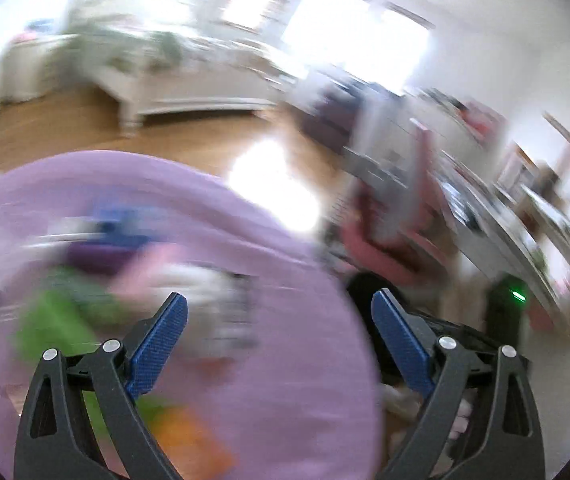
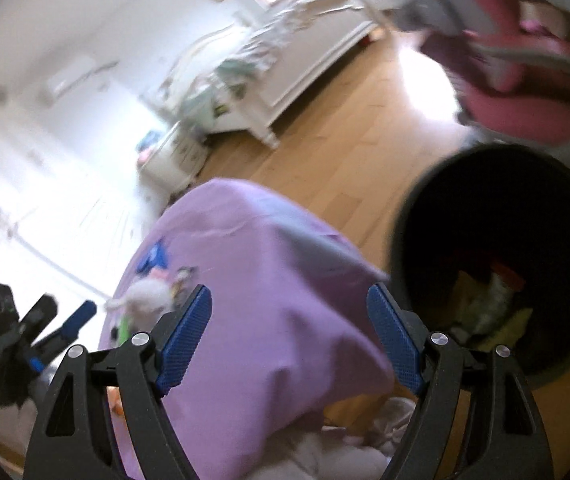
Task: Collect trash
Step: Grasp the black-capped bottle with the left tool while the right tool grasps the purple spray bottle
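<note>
A table under a purple cloth (image 2: 277, 288) carries loose trash: a white crumpled piece (image 2: 145, 294), a blue scrap (image 2: 156, 258), and in the blurred left wrist view green (image 1: 57, 320), orange (image 1: 189, 436) and white (image 1: 221, 304) pieces. A black trash bin (image 2: 437, 200) stands on the floor to the table's right, with wrappers (image 2: 489, 304) inside. My right gripper (image 2: 289, 316) hangs open and empty over the cloth's near edge, beside the bin. My left gripper (image 1: 281, 316) is open and empty above the table; it also shows at the left (image 2: 67, 310).
Wooden floor (image 2: 325, 152) lies beyond the table. A white bed (image 2: 285, 64) stands at the back and a pink chair (image 2: 525, 92) behind the bin. A cluttered desk (image 1: 505, 220) runs along the right. Pale fabric (image 2: 349, 452) lies on the floor below the table.
</note>
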`<action>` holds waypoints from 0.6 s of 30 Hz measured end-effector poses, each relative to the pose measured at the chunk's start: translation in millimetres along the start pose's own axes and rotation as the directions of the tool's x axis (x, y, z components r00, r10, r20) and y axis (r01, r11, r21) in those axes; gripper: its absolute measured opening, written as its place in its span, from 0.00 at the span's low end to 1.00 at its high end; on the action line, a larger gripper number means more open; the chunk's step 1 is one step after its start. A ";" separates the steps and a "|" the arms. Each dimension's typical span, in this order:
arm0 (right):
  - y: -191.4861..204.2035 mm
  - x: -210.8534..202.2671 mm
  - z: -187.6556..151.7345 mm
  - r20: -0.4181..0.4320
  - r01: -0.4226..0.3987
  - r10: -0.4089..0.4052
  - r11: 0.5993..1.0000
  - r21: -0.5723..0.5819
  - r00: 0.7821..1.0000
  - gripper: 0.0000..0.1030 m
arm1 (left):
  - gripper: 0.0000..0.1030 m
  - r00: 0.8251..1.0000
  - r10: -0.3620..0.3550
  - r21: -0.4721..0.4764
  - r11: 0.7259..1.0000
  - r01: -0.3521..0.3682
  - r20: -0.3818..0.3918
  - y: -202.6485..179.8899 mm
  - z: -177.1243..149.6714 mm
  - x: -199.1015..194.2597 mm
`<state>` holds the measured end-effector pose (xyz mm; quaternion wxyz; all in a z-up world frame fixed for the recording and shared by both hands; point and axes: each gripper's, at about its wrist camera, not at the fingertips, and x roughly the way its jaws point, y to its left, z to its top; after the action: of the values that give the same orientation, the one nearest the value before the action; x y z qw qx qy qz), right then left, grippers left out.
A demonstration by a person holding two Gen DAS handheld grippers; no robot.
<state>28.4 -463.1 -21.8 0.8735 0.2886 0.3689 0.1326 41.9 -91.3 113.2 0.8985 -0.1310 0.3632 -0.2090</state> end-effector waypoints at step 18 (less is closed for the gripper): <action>325.9 175.5 -25.2 -0.286 -0.189 -0.085 0.569 -0.800 0.955 0.61 | 0.80 0.890 0.447 -0.112 0.884 -0.455 -0.090 198.5 1.3 -6.6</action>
<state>125.7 -114.6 60.5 0.8381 -0.1610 0.3814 0.3553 94.2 86.3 41.2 0.9003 -0.0945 0.4242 0.0256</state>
